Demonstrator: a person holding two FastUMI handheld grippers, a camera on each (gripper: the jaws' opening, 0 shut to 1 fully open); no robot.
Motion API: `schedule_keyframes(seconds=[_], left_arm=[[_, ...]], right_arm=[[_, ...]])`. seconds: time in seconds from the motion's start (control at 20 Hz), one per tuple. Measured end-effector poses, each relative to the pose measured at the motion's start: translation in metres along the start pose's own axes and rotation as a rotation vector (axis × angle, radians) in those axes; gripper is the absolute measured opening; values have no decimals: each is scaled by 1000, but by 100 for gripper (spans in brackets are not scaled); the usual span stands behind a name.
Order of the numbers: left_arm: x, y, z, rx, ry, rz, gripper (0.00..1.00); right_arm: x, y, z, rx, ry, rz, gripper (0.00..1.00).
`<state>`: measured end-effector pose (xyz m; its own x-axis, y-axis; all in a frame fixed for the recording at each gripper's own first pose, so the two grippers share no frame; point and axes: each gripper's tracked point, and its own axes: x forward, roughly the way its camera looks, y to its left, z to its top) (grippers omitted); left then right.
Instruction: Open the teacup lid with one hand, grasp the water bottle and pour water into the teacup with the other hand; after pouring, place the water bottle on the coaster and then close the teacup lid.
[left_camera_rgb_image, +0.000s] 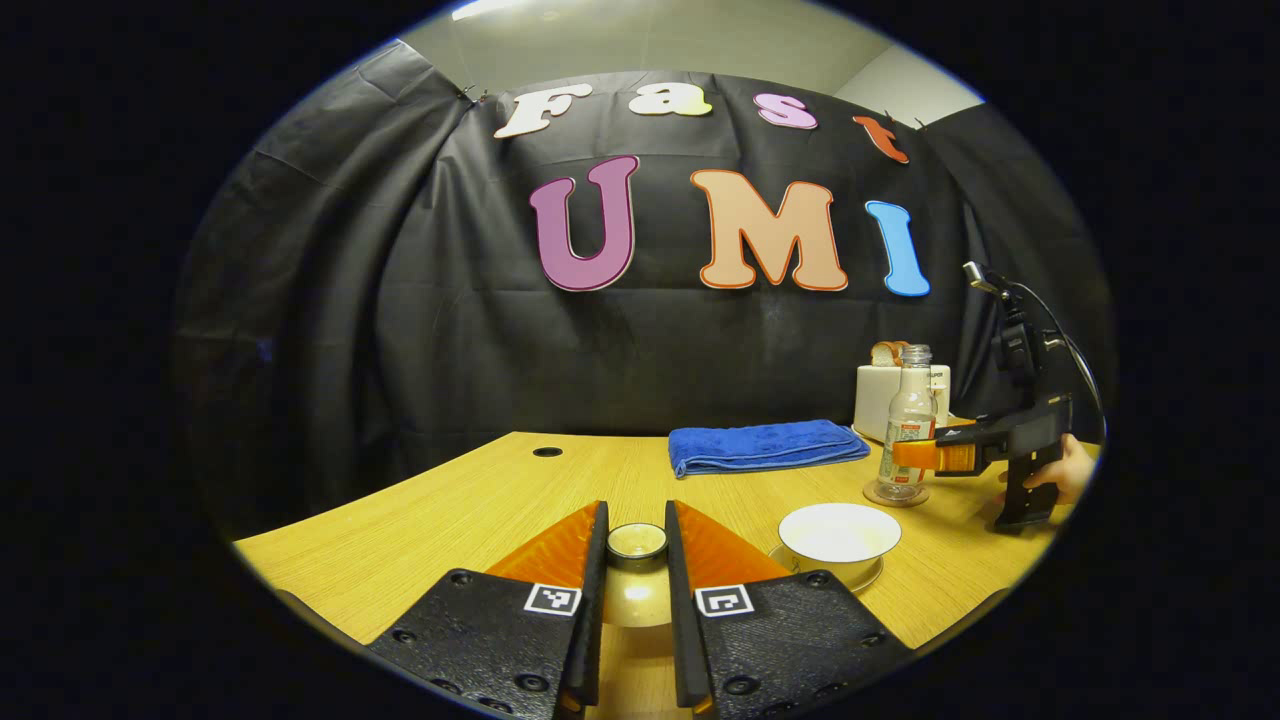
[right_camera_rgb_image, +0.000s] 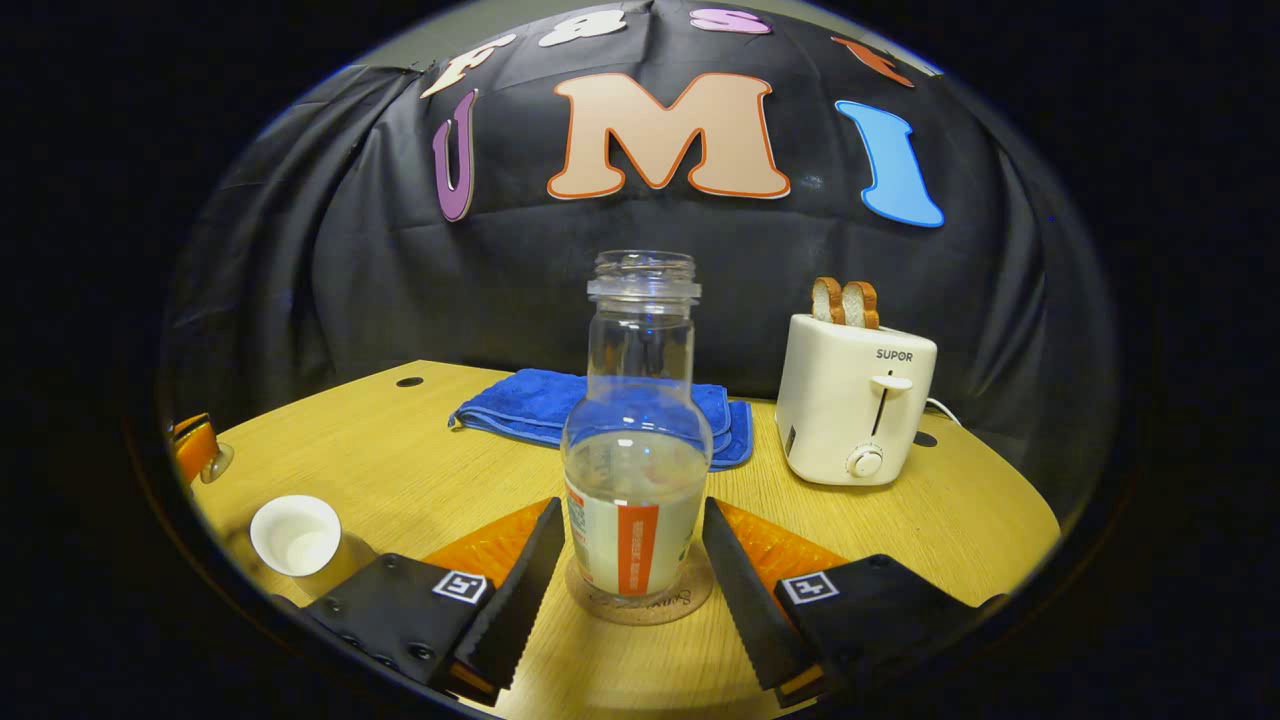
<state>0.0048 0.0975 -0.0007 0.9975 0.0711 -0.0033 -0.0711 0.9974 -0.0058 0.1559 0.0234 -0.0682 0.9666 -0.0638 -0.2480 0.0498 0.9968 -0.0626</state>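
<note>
In the left gripper view, the left gripper sits low over the wooden table, its two fingers drawn narrow on either side of the teacup lid. The lid's round knob shows between the fingertips, and both fingers appear to press on it. The lid hangs clear of the cup. The teacup stands uncovered on its saucer just to the right of that gripper, white inside.

Farther right in the same view, the water bottle stands upright on the round coaster. The right gripper, held by a hand, reaches toward the bottle at label height.

In the right gripper view, the right gripper has its fingers spread wide, one on each side of the bottle, with a gap showing on both sides, so they do not touch it. The bottle has no cap and holds water up to about its lower half. It rests on the coaster, between the fingertips. The open teacup shows at the far left of this view, well apart from the bottle.

Behind the bottle, a folded blue towel lies on the table. A white toaster with two slices of bread in its slots stands to the right of the towel.
</note>
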Motion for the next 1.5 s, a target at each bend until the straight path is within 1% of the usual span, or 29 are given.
schedule_keyframes(seconds=[0.25,0.5,0.55,0.6,0.65,0.7,0.8,0.85,0.9,1.1,1.15,1.2,1.4,1.5], left_arm=[[3,-11,0,-3,-3,-40,26],[11,-33,1,-2,-3,-90,27],[13,-38,1,-3,-3,-99,27],[15,-43,1,-2,-4,-106,25],[18,-48,1,-3,-4,-113,27],[20,-54,1,-2,-1,-120,27],[25,-64,1,-2,-2,-135,27],[27,-68,1,-4,-1,-144,27],[30,-73,0,-3,0,-150,27],[35,-90,0,-4,4,-180,27],[35,-95,0,-3,4,-190,27],[35,-100,0,-4,4,-202,27],[40,-125,-4,6,27,-260,26],[42,-132,-10,29,55,-275,27]], right_arm=[[-24,-2,-1,-33,-36,19,90],[-39,-1,-7,-9,-44,49,90],[-43,-1,-9,-1,-47,54,93],[-46,-1,-10,7,-47,61,93],[-48,-2,-9,14,-54,63,90],[-51,-5,-9,14,-61,62,87],[-56,-10,-8,11,-75,58,93],[-58,-11,-8,17,-78,61,90],[-62,-11,-8,27,-84,65,90],[-76,-22,-3,48,-132,55,90],[-79,-23,-2,44,-143,55,93],[-81,-24,-2,46,-149,55,90],[-92,-28,-1,49,-173,48,90],[-95,-30,1,53,-189,42,90]])
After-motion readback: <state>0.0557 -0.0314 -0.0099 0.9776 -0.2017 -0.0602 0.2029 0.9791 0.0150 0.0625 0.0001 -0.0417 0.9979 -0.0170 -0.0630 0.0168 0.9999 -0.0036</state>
